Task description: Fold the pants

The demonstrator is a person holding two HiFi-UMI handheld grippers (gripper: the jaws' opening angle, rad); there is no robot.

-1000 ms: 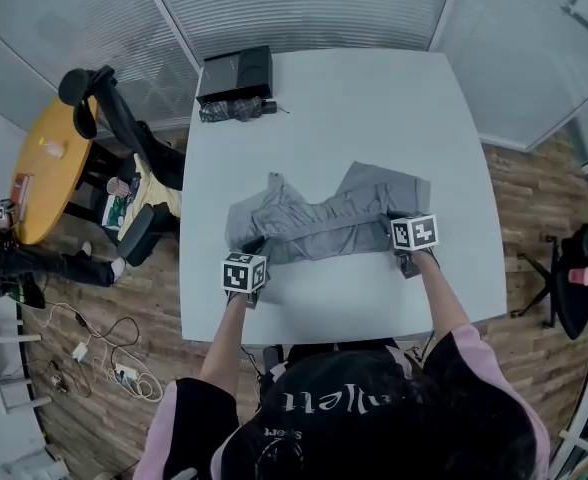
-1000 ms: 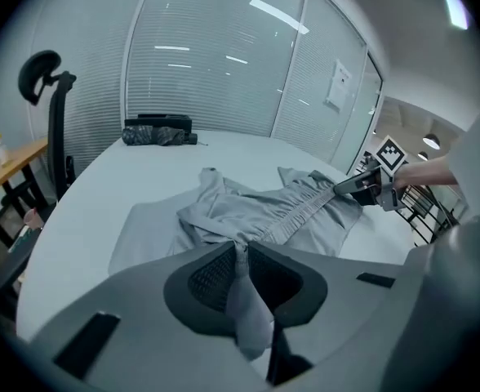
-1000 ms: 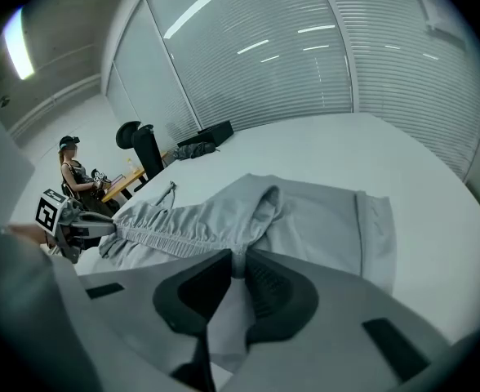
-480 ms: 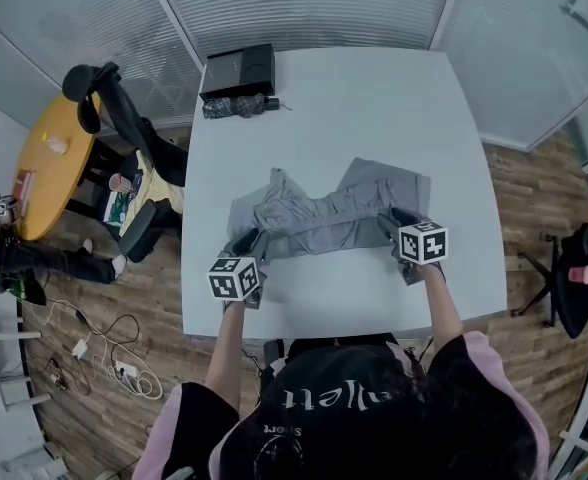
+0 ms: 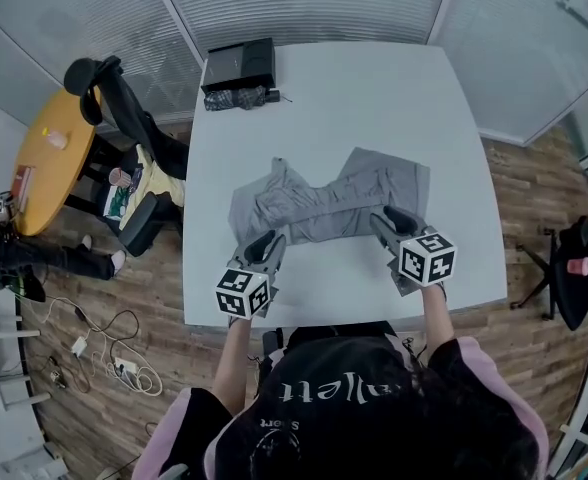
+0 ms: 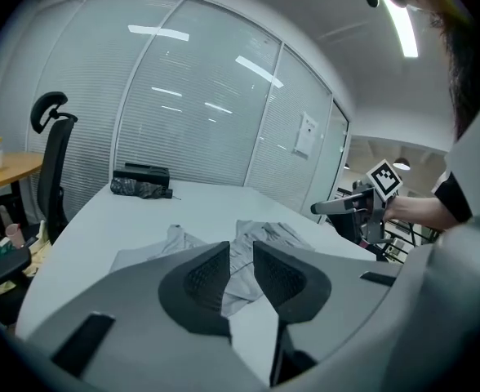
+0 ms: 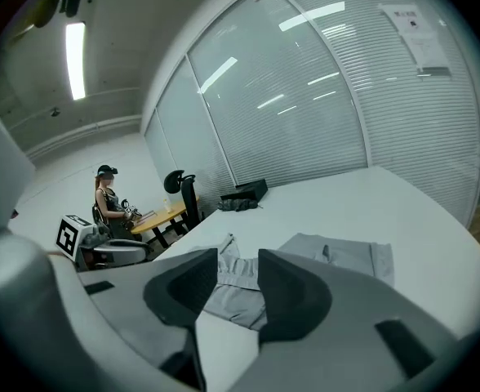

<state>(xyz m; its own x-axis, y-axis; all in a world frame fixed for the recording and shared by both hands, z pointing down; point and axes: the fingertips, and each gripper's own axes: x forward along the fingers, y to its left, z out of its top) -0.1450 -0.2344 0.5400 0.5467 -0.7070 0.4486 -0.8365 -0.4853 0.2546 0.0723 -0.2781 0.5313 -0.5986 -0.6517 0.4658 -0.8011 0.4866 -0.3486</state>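
**A:** Big white table (image 5: 354,98) fills the head view, and the grey pants (image 5: 324,206) lie across its middle, a bit nearer the person's edge than the far one.

**B:** They're flat on the top. The end on the person's right is wide and smooth, the end on the left is bunched and rumpled. A black box (image 5: 239,65) sits well away at the far left corner.

**A:** Now the tools. The left gripper (image 5: 270,240) hangs over the near left end of the cloth, with its marker cube towards the person.

**B:** Its own view shows the jaws have just been opening. They stand parted by a narrow slot with nothing clamped in it. You see pants through the gap, but they're down on the table beyond, clear of the ribbed pads (image 6: 203,278).

**A:** The right gripper (image 5: 386,218) mirrors it at the near right end.

**B:** Those jaws have just been opening too, and they stand wider than the left pair. Again there's only grey cloth on the table past the gap. The dark pads (image 7: 293,288) are bare and touch no fabric.

**A:** So both tools are loose and empty, and the pants rest on the table.
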